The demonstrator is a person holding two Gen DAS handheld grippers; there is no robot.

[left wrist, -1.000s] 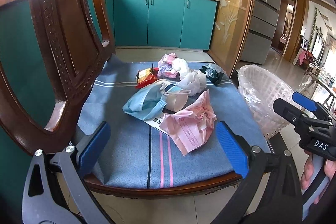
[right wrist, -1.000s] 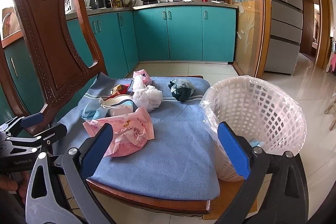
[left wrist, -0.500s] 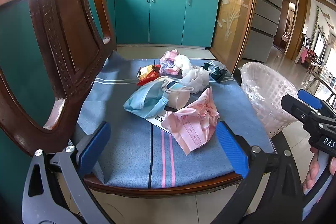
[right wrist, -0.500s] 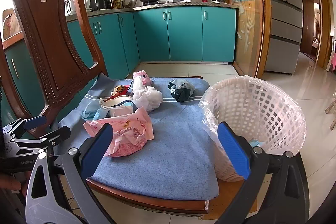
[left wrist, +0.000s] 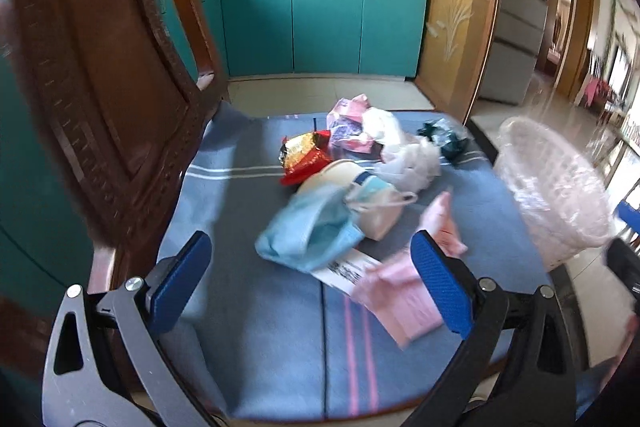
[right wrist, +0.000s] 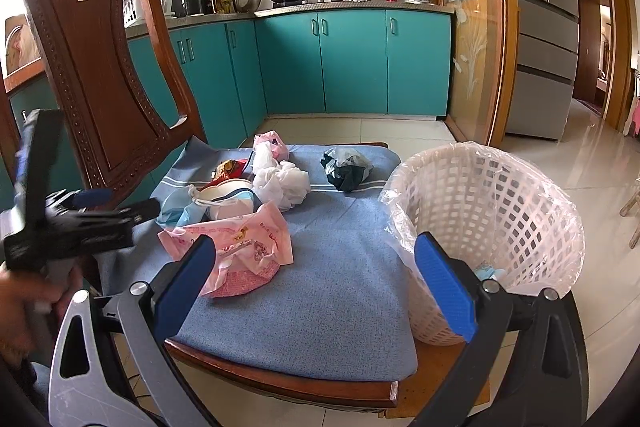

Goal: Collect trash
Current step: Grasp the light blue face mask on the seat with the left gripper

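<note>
My left gripper (left wrist: 312, 279) hangs wide open with nothing between its blue pads, low over the near edge of the blue seat cushion (left wrist: 256, 347); my right gripper (right wrist: 316, 287) is spread just as wide and also empty, with the white basket (right wrist: 500, 211) showing behind its right-hand pad. Nearest my left tongs lies the pink wrapper (left wrist: 404, 299), partly behind the right pad and so slightly right of centre; its long axis seems to run diagonally from near right toward far left, though that view is blurred. From the right wrist view the same pink wrapper (right wrist: 240, 239) sits just past the left pad, so I judge the left hand the nearer one. Just beyond it and more squarely ahead is the blue face mask (left wrist: 316, 231), draped against a white cup (left wrist: 376, 215). Farther back sit the red-and-gold packet (left wrist: 304, 157), a white crumpled bag (left wrist: 412, 163) and a dark bundle (left wrist: 444, 139). The basket stands off the seat's right side.
</note>
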